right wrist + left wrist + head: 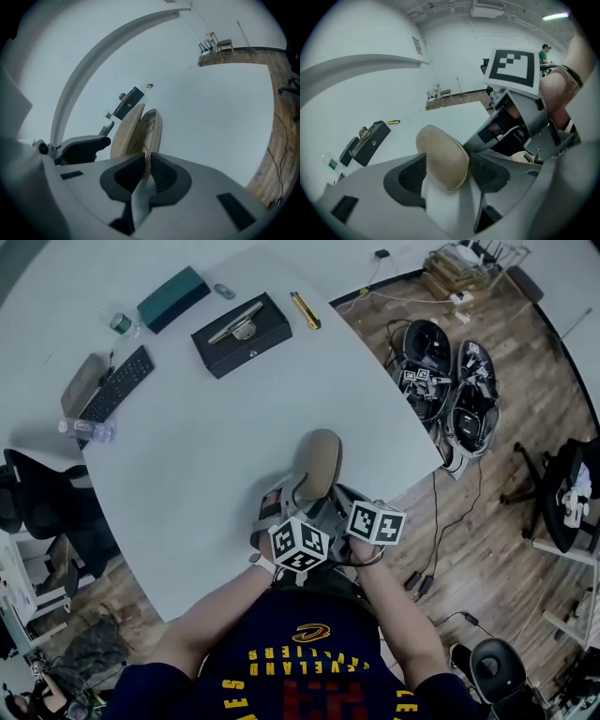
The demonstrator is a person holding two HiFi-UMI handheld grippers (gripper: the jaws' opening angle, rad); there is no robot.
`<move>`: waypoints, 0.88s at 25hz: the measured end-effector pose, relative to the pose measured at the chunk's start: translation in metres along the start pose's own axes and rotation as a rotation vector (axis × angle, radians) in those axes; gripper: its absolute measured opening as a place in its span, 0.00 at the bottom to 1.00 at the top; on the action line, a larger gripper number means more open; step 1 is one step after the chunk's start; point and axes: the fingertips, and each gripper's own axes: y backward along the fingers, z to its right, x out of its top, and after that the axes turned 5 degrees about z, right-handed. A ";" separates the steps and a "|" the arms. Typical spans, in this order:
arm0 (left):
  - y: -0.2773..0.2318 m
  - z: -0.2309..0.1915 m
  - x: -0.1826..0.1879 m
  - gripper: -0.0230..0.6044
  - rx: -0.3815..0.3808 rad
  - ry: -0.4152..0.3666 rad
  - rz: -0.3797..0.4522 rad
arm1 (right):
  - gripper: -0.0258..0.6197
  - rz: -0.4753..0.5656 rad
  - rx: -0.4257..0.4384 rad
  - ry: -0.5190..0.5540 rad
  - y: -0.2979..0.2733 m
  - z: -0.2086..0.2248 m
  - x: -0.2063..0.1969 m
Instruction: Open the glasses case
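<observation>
Progress is partial, we judge: the glasses case (318,463) stands upright over the near edge of the white table (206,456), its two shells parted by a narrow wedge. Our left gripper (445,173) clamps the case body between half-spread jaws. Our right gripper (146,171), jaws nearly together, pinches one shell's thin rim; swinging it wide remains.

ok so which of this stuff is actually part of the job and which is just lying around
In the job: glasses case, left gripper and right gripper, both with jaws shut on it.
Lying about: black box, yellow utility knife, teal box, keyboard, water bottle.
</observation>
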 end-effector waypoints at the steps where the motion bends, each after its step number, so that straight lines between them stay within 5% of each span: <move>1: 0.001 -0.001 0.000 0.51 -0.001 0.004 0.004 | 0.12 -0.001 -0.007 0.004 0.000 0.000 0.001; 22: 0.030 -0.028 -0.013 0.51 0.005 0.120 0.059 | 0.11 0.011 -0.071 -0.001 0.001 -0.001 0.001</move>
